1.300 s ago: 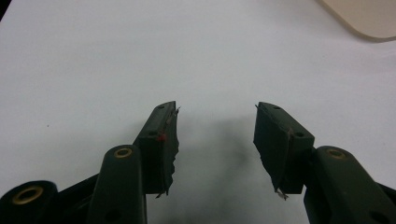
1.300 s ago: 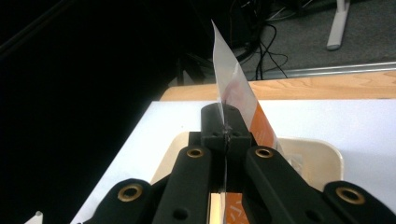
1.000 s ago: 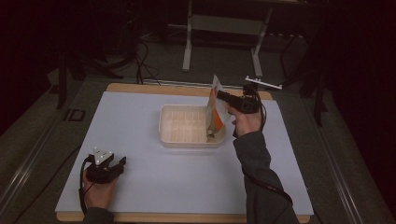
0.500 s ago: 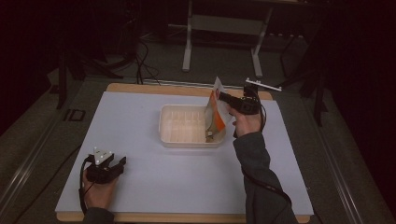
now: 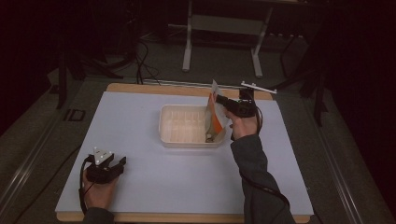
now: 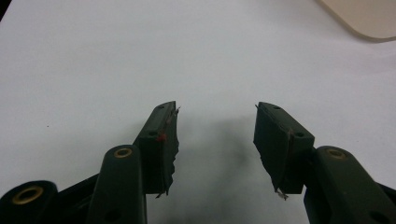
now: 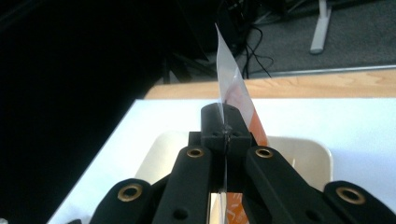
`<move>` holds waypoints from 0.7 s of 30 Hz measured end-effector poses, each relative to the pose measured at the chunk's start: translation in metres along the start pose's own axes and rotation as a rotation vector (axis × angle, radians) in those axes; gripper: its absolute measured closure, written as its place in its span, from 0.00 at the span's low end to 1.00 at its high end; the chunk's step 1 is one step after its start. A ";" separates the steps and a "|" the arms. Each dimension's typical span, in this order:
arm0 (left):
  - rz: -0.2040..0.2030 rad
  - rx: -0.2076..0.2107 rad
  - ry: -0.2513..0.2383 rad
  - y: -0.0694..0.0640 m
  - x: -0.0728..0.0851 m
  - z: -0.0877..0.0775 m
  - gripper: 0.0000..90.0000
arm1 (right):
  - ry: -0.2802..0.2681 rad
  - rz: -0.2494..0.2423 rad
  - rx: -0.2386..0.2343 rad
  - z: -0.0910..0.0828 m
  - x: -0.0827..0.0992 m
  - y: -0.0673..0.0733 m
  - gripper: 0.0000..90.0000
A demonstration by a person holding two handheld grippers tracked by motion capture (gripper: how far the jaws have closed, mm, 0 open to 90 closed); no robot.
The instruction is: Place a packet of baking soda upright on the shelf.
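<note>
Packet: an orange-and-white packet (image 5: pixel 214 115) stood tilted at the right end of the tray, just right of the high view's centre, its lower end inside.
Right hand-held gripper (image 5: pixel 218 99): clenched on the packet's upper part, probably so the contents fell into the tray; in its own view the foil (image 7: pixel 232 91) ran edge-on between the jaws.
Tray: a pale plastic tray (image 5: pixel 183 140) sat mid-counter to catch them.
Left hand-held gripper (image 6: pixel 215 133): released, nothing between its jaws, parked at lower left on the white counter (image 5: pixel 154 177), apparently idle.
</note>
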State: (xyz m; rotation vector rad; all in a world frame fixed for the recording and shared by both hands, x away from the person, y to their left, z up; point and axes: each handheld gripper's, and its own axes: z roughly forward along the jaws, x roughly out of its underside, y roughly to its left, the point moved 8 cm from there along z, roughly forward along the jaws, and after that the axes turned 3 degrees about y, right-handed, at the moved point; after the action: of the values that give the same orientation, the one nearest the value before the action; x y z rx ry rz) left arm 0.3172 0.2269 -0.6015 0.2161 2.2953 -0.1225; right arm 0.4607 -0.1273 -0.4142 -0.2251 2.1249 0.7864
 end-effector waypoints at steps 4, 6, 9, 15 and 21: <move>-0.001 0.001 0.000 0.000 0.000 0.000 0.55 | 0.019 -0.018 0.016 0.008 0.009 -0.001 1.00; 0.001 0.000 0.000 0.000 0.000 0.000 0.55 | 0.017 -0.015 0.015 0.009 0.009 0.000 1.00; 0.001 -0.001 0.000 0.000 0.000 0.000 0.55 | 0.016 -0.036 0.028 0.009 0.010 0.001 1.00; 0.000 -0.001 0.001 0.000 0.000 0.000 0.55 | 0.005 -0.072 0.051 0.008 0.017 0.003 0.98; 0.000 -0.002 0.003 0.000 0.000 0.000 0.55 | 0.046 -0.101 0.088 0.017 0.042 -0.003 0.96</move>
State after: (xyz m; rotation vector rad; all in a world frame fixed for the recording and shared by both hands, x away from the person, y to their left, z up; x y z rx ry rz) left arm 0.3173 0.2270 -0.6017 0.2155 2.2978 -0.1200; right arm 0.4466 -0.1145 -0.4559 -0.3032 2.1674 0.6331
